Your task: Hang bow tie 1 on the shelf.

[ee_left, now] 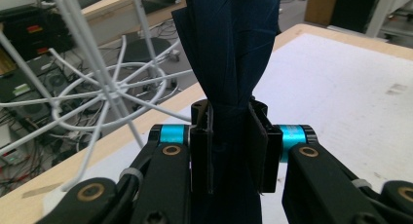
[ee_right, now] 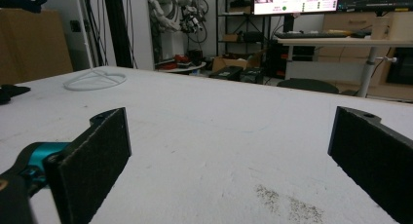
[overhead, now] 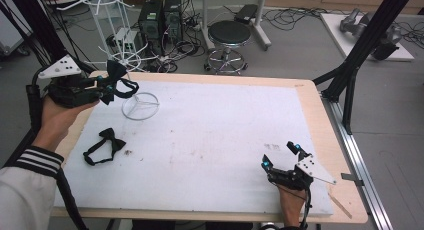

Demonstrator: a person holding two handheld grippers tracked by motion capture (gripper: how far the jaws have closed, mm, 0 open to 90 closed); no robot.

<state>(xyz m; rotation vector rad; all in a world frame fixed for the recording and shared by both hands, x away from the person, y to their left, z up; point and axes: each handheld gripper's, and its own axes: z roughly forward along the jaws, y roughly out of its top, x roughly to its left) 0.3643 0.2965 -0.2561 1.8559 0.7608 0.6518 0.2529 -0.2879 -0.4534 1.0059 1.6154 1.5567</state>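
the left tool (overhead: 102,87), at about nine o'clock in the high view, has a black body topped by a grey three-cornered plate dotted with dark holes; a thick black cable loops off its rear. teal collars sit at the roots of its black jaws, and in the left gripper view brass-ringed pivots, black link arms and white cable ties show below them. the left sleeve (overhead: 30,182), at seven o'clock, is white with a cuff of black and white stripes. the right tool (overhead: 281,160), at five o'clock, is black too, with a grey plate, teal tips and a dark cable; its jaws carry flat, rough black pads (ee_right: 95,156).
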